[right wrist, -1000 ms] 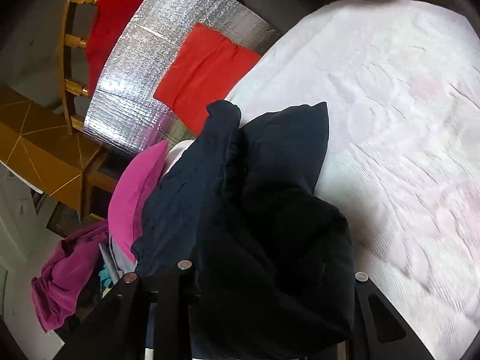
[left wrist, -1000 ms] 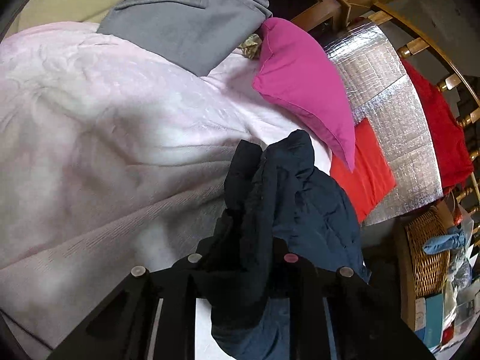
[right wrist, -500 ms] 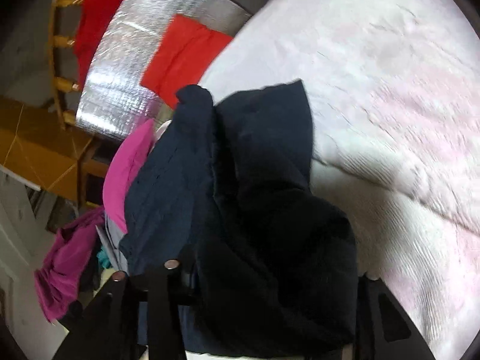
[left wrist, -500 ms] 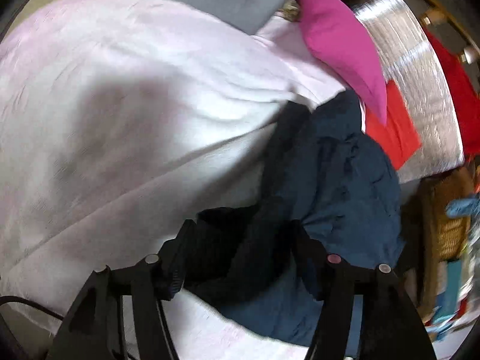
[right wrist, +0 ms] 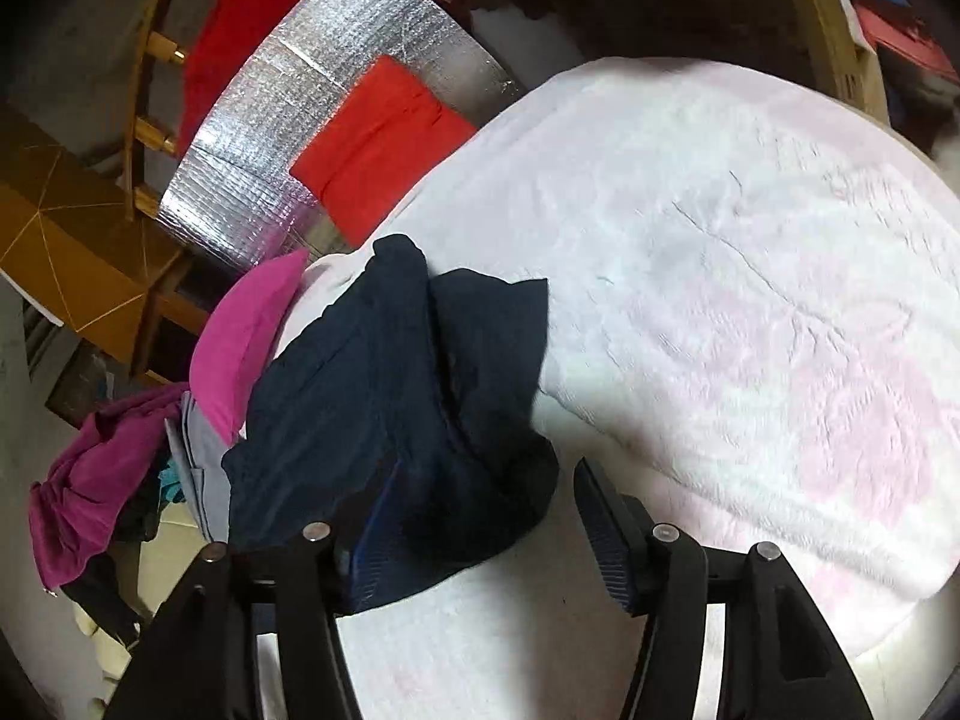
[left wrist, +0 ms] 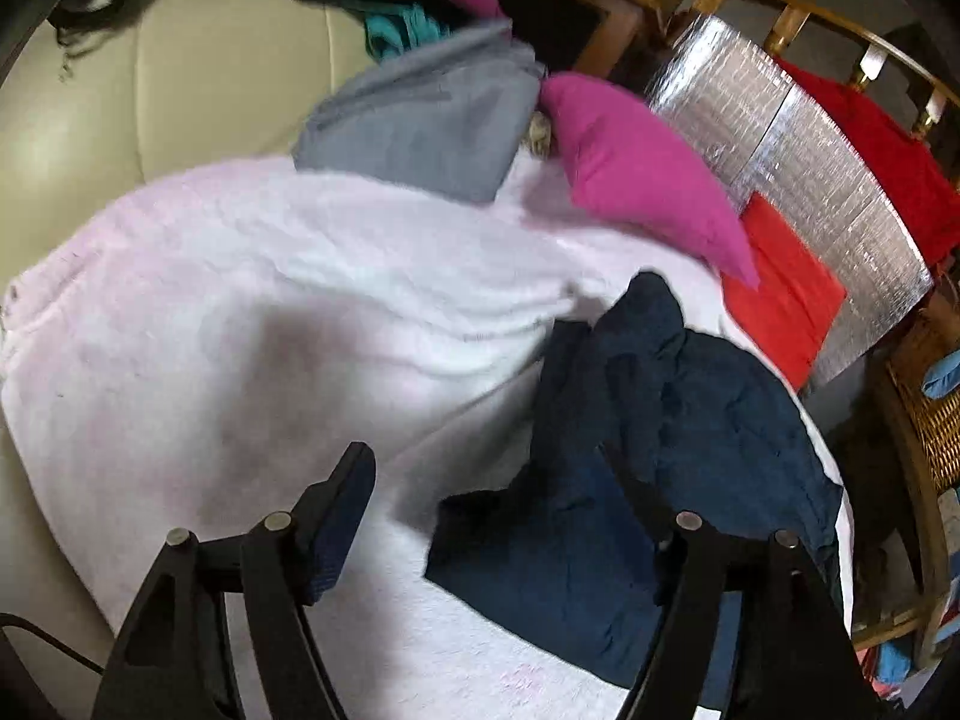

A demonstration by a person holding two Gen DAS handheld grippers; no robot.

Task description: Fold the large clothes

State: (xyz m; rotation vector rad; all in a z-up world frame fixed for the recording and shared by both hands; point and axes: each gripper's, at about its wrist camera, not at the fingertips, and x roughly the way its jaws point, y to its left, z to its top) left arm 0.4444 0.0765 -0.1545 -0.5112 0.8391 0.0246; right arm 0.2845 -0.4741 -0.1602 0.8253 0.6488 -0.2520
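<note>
Navy garment bunched lengthwise away from both claws, jaws opening, released

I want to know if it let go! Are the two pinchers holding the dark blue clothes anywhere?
No. Both grippers, left and right, are opening, their pads clear of the navy garment, which lies bunched on the pale pink blanket.

No legible text, label, brand, number or sign in either wrist view; the boxes and packets at the frame edges are too small and blurred to read.
</note>
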